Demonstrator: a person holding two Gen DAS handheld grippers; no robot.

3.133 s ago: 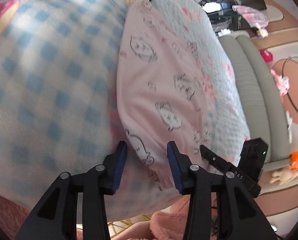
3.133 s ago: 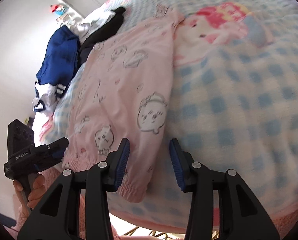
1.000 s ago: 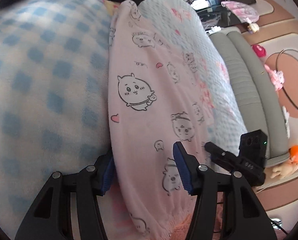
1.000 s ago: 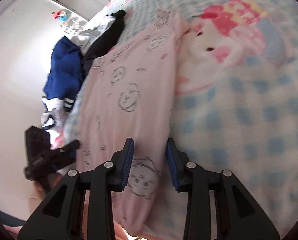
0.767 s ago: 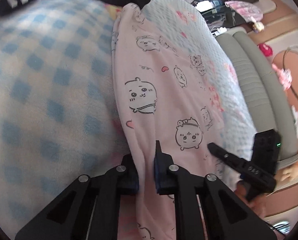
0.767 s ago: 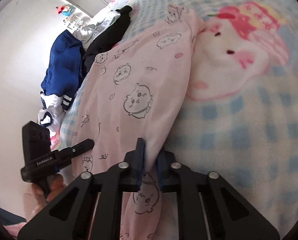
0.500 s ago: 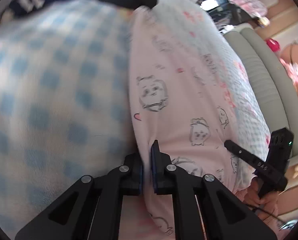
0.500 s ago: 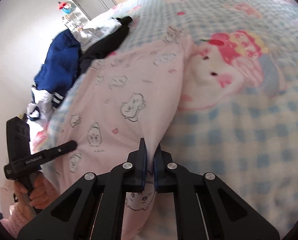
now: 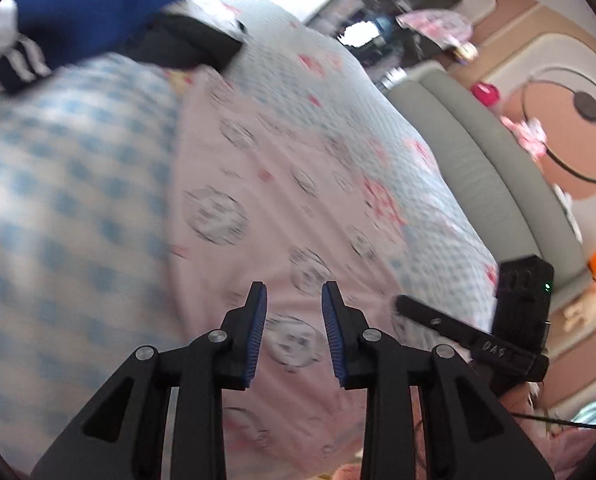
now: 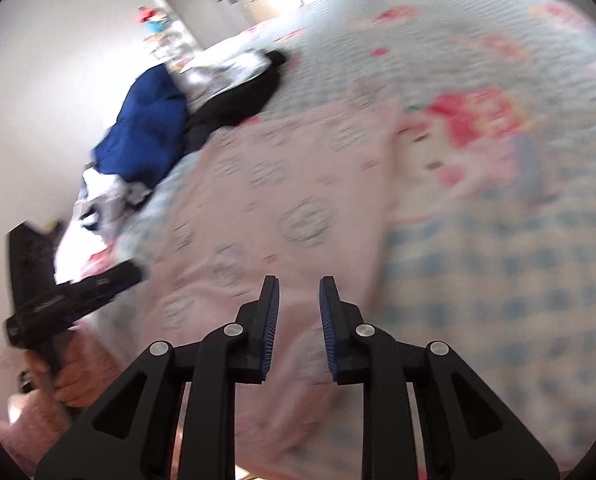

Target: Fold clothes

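Pink cartoon-print pajamas [image 9: 282, 208] lie flat on the checked bedspread [image 9: 70, 216], both the left gripper [image 9: 292, 326] and right gripper [image 10: 298, 324] poised above with jaws apart and empty; pinching matching hem corners should keep the fold square.

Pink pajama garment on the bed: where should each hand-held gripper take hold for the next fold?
Grip the pink pajama garment at its near hem corners, coming from the bed's near edge: it lies flat and lengthwise away from both open grippers, so only that edge overhangs enough to pinch.
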